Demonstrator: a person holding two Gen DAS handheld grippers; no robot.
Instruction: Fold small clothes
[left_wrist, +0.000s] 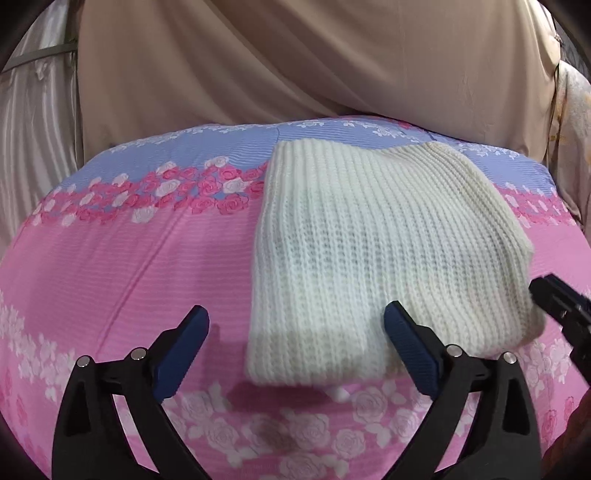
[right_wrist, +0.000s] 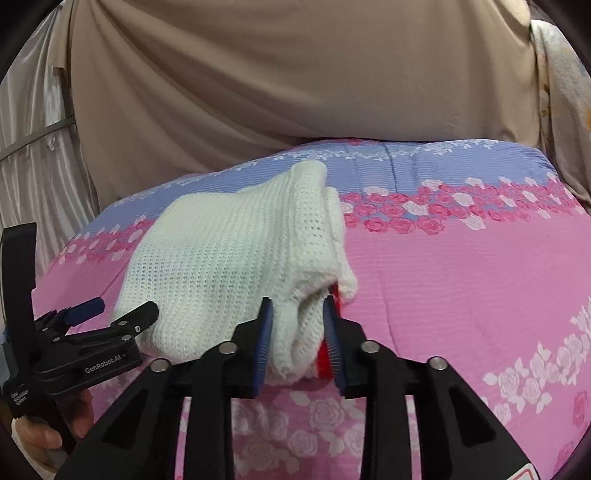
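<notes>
A white ribbed knit garment (left_wrist: 369, 251) lies folded on the pink and blue rose-patterned bed cover (left_wrist: 129, 258). My left gripper (left_wrist: 295, 325) is open, its jaws spread wide over the garment's near left corner, gripping nothing. In the right wrist view the garment (right_wrist: 229, 258) lies left of centre, and my right gripper (right_wrist: 298, 325) is shut on its near right edge, bunching the knit between the blue pads (right_wrist: 264, 343). A strip of red (right_wrist: 325, 358) shows under the fold at the right pad. The left gripper (right_wrist: 118, 314) shows there at the garment's left corner.
The bed cover (right_wrist: 461, 280) spreads to the right of the garment. A beige hanging cloth (right_wrist: 295, 81) backs the bed's far edge. Silvery curtains (left_wrist: 33, 155) hang at the left. A hand (right_wrist: 55, 424) holds the left gripper's handle.
</notes>
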